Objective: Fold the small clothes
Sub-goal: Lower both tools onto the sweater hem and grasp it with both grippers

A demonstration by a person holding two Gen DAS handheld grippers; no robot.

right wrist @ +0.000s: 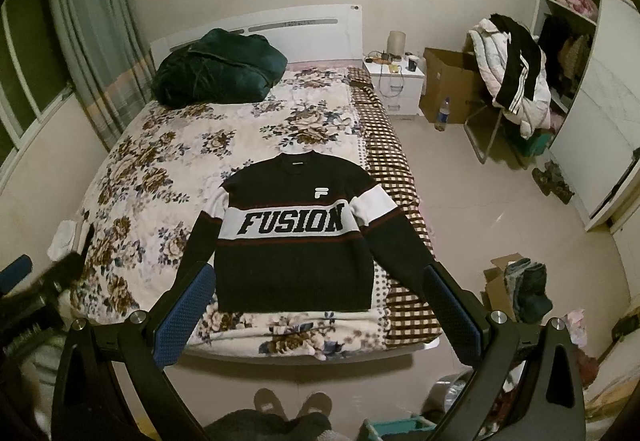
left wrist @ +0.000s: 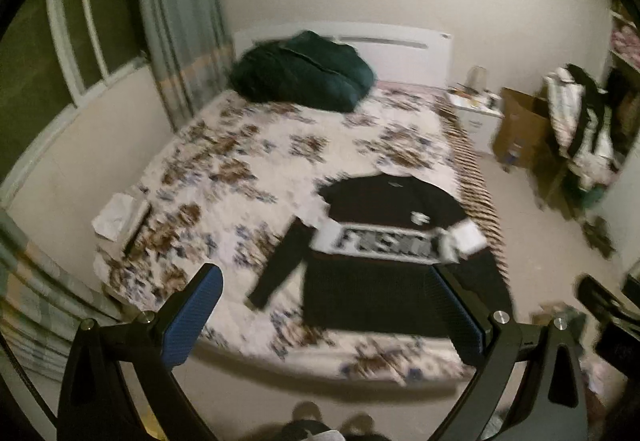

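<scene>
A black sweater (right wrist: 296, 261) with a white "FUSION" band lies flat, face up, sleeves spread, near the foot of the floral bed (right wrist: 168, 169). It also shows in the left wrist view (left wrist: 384, 249), blurred. My right gripper (right wrist: 320, 293) is open and empty, held above the bed's foot edge in front of the sweater hem. My left gripper (left wrist: 328, 297) is open and empty, held off the bed's foot to the left of the sweater. Neither touches the cloth.
A dark green bundle (right wrist: 216, 69) lies at the headboard. A white cloth (right wrist: 68, 237) sits at the bed's left edge. A nightstand (right wrist: 396, 81), cardboard box (right wrist: 448, 89) and chair with clothes (right wrist: 512, 73) stand on the right. A box of clothes (right wrist: 524, 289) is on the floor.
</scene>
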